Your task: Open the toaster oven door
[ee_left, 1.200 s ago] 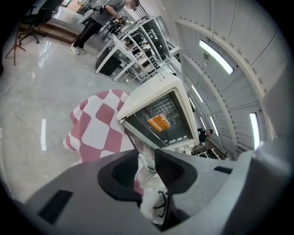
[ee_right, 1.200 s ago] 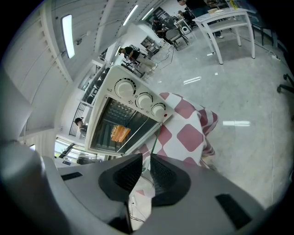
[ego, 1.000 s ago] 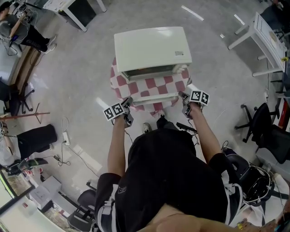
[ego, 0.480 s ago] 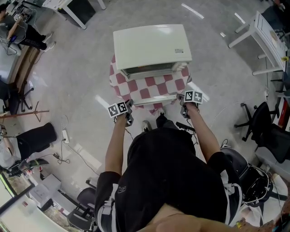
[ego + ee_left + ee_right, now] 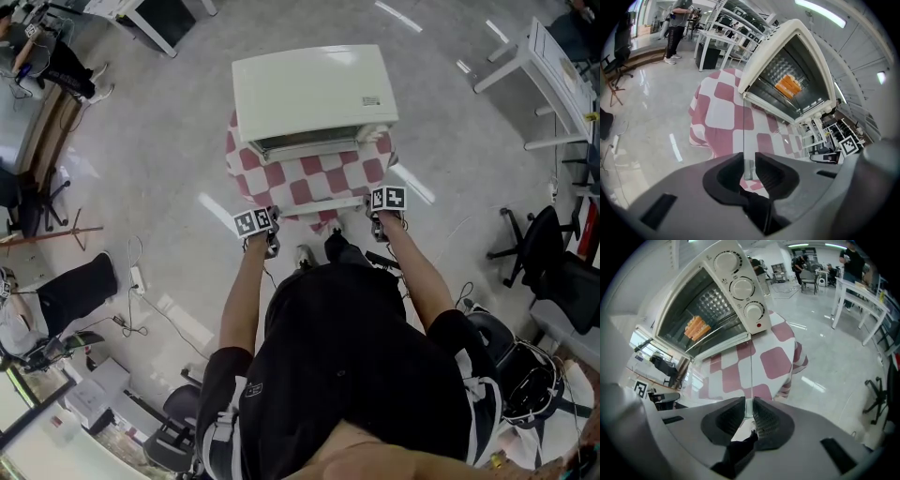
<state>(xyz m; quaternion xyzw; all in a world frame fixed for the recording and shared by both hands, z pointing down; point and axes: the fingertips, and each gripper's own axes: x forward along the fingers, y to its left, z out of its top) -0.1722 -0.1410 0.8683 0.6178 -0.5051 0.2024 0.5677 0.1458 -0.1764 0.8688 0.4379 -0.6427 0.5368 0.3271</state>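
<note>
Toaster oven door point(image 5: 319, 201) hangs fully open, swung down flat in front of the toaster oven point(image 5: 314, 94), and its front edge is pinched at both corners. The left gripper point(image 5: 271, 217) has its jaws closing on the corner of that edge at the oven's left, with the pads already against the thin rim of the door point(image 5: 748, 168). The right gripper point(image 5: 376, 212) is clenched on the opposite corner, with the rim point(image 5: 748, 405) held between its ribbed pads.

Beyond the door, the oven cavity is exposed, with an orange food item point(image 5: 790, 85) on the wire rack inside. Three round knobs point(image 5: 741, 287) run down the panel at the oven's right side. Under the oven and the lowered door lies a red-and-white checked tablecloth point(image 5: 246, 161), draping over the edges of the small table.
</note>
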